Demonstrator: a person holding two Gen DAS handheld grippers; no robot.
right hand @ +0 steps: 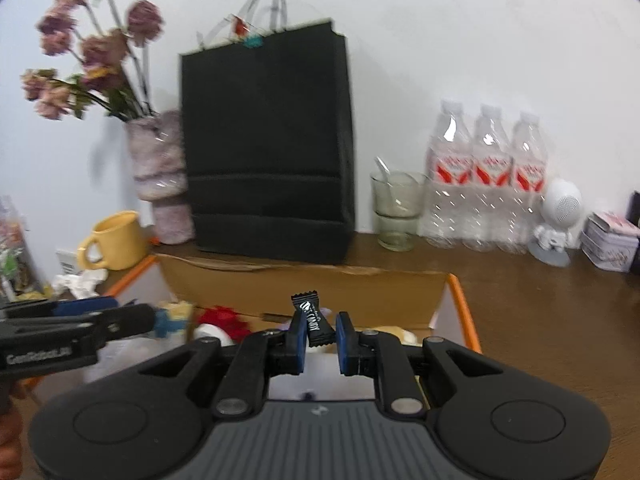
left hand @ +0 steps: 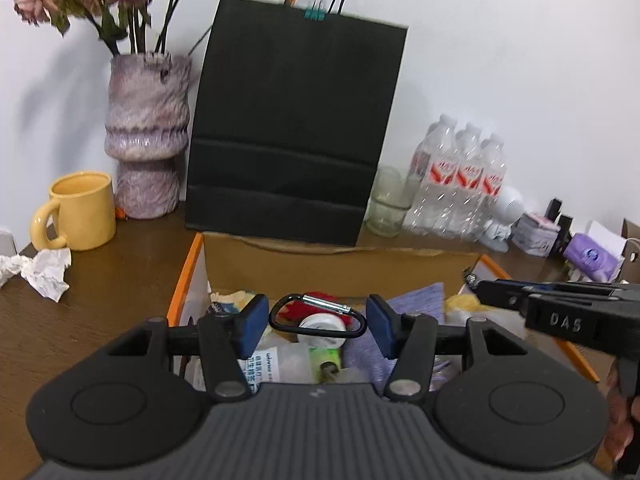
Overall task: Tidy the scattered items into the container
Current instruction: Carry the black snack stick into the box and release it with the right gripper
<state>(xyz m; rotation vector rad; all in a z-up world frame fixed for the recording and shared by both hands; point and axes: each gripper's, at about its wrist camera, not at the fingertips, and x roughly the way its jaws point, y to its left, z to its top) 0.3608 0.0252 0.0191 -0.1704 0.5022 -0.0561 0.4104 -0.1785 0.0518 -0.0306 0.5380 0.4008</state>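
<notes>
Looking at this from across the table, most of the tidying seems done: the orange-edged cardboard box (left hand: 400, 264) already holds a heap of stuff. The left gripper (left hand: 317, 322) holds a black oval carabiner with a silver gate (left hand: 318, 316) between half-open jaws, over the box. The right gripper (right hand: 321, 334) is clamped on a small black wrapped candy (right hand: 313, 318), also above the box. Both need dropping in. A crumpled white paper wad (left hand: 42, 270) lies outside on the wooden table (left hand: 120, 276).
</notes>
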